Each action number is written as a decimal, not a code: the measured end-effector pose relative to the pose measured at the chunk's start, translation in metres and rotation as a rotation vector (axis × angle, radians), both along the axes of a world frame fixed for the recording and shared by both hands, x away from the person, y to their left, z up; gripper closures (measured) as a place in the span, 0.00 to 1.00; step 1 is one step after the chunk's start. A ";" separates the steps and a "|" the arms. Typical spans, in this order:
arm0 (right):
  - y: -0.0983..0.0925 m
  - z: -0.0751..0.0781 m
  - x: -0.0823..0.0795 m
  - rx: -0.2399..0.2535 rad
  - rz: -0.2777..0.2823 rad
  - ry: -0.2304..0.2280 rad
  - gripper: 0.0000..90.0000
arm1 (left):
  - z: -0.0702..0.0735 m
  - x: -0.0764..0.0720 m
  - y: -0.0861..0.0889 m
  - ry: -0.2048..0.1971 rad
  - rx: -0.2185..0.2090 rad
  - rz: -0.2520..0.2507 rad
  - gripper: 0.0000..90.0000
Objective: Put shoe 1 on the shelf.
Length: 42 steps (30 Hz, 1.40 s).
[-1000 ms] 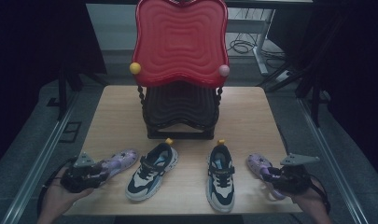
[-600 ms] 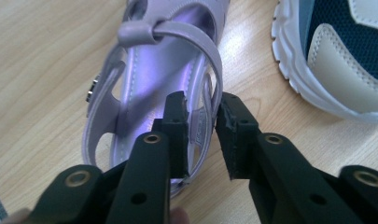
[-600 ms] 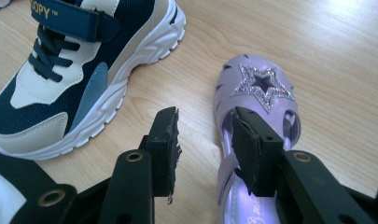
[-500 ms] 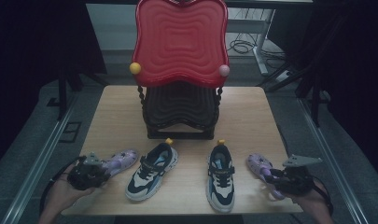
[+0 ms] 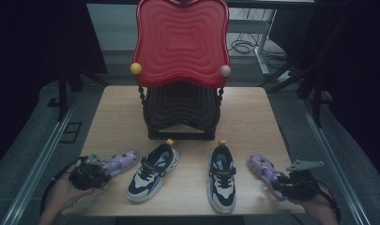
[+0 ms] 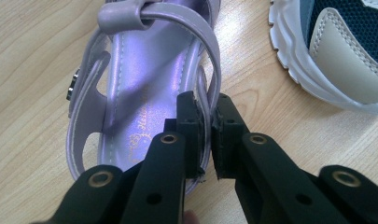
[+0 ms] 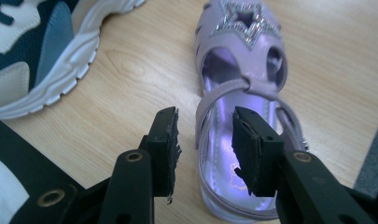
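- Purple sandals are the work here: the left sandal (image 6: 144, 88) lies on the wooden table (image 5: 253, 117) with its heel end toward the left gripper (image 6: 206, 135), the right sandal (image 7: 242, 116) likewise toward the right gripper (image 7: 205, 154).
- Left gripper: its jaws have just been closing and now clench the thin side wall near the heel, one pad (image 6: 189, 126) inside the shoe, the other outside. That edge is likely chosen because it is narrow enough to pinch.
- Right gripper: released, its jaws standing apart astride the matching side wall of its sandal, one pad (image 7: 249, 149) over the insole, the other over bare table; neither seems to press yet.
- Two sneakers (image 5: 152, 171) sit between the sandals, just beyond each gripper's fingertips to the inner side.
- Farther ahead of the fingers stands a black rack (image 5: 180, 110) under a red chair-like back (image 5: 180, 42), probably where the shoes are bound.
- Next call, I judge: close the right jaws before lifting.
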State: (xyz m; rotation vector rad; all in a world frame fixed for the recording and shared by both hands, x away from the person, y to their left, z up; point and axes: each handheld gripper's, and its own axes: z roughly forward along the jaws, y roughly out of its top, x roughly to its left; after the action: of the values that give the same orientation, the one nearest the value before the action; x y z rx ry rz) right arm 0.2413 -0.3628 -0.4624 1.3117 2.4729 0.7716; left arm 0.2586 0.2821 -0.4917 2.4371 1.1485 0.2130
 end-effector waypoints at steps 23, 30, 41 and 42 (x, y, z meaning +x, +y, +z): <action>0.000 -0.014 0.024 0.011 0.026 0.150 0.96 | 0.002 0.005 0.009 0.019 -0.067 0.014 0.96; 0.000 -0.010 0.027 0.007 0.032 0.149 0.96 | 0.006 0.007 0.008 0.021 -0.090 0.017 0.97; -0.009 0.000 0.027 0.059 0.013 0.116 0.96 | 0.017 0.009 0.012 -0.016 -0.126 0.054 0.96; -0.009 0.000 0.027 0.059 0.013 0.116 0.96 | 0.017 0.009 0.012 -0.016 -0.126 0.054 0.96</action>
State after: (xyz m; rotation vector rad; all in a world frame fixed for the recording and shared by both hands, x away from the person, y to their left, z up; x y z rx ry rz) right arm 0.2688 -0.3713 -0.4622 1.3998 2.5691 0.7987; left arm 0.2673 0.2940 -0.4750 2.2927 1.1855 0.1708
